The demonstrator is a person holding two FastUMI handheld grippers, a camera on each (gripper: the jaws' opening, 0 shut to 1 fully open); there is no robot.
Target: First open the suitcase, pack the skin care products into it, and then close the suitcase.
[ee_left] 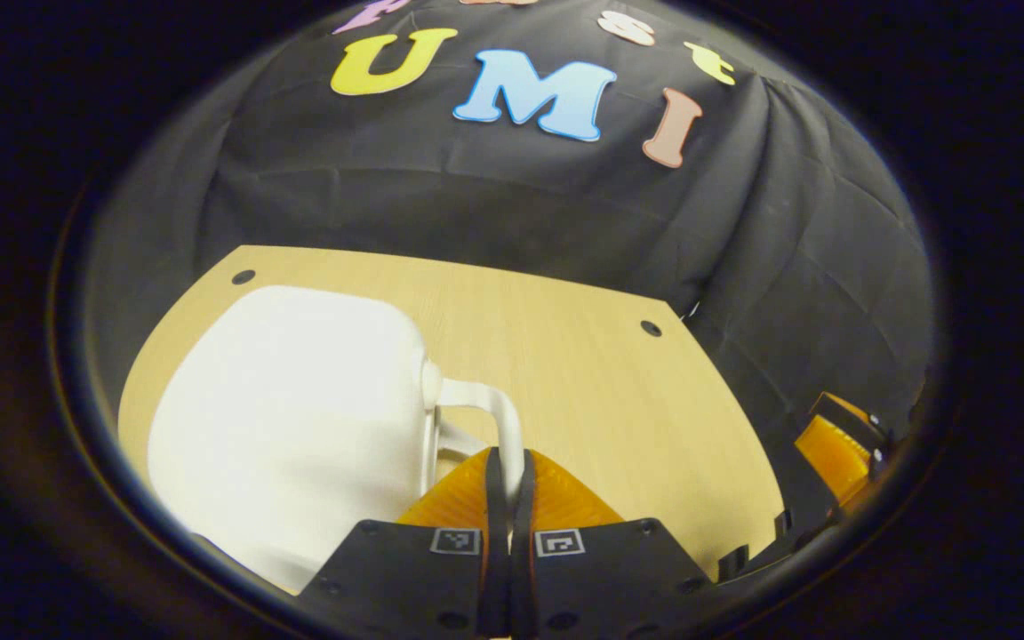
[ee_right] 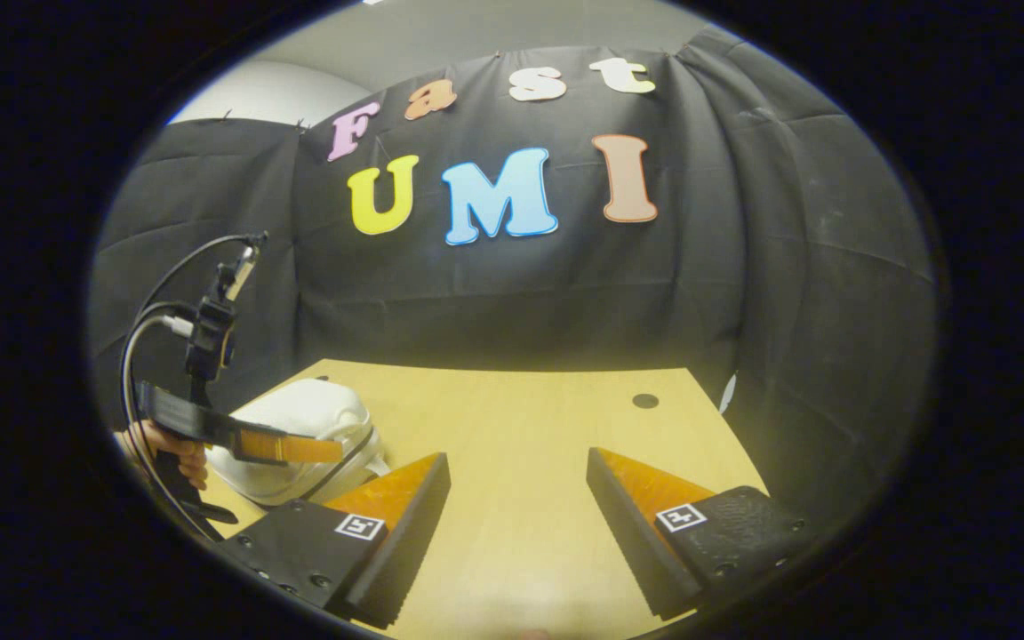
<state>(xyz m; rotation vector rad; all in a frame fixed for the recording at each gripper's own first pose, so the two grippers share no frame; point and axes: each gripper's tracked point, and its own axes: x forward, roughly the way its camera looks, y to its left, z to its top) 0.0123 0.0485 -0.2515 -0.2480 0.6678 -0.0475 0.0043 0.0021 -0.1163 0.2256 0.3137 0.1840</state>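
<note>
Your left tongs (ee_left: 505, 471) are pinched together on the handle (ee_left: 487, 411) of the white suitcase (ee_left: 290, 427), both fingers pressing the thin white bar between them. That grip makes sense as a way to steady the case or lift its lid, since the handle sticks out from the side facing you and gives the only slim part to hold. The suitcase looks closed, lying on the tabletop (ee_left: 583, 356) towards its left edge; in the right gripper view the suitcase (ee_right: 299, 427) sits by the near left corner with the left tongs (ee_right: 285, 447) reaching across it.

Your right tongs (ee_right: 516, 498) are spread wide, holding nothing, hovering above the bare middle of the tabletop (ee_right: 521, 418), probably kept free for the opening step. No skin care products can be made out, so opening appears to be the step in hand.
</note>
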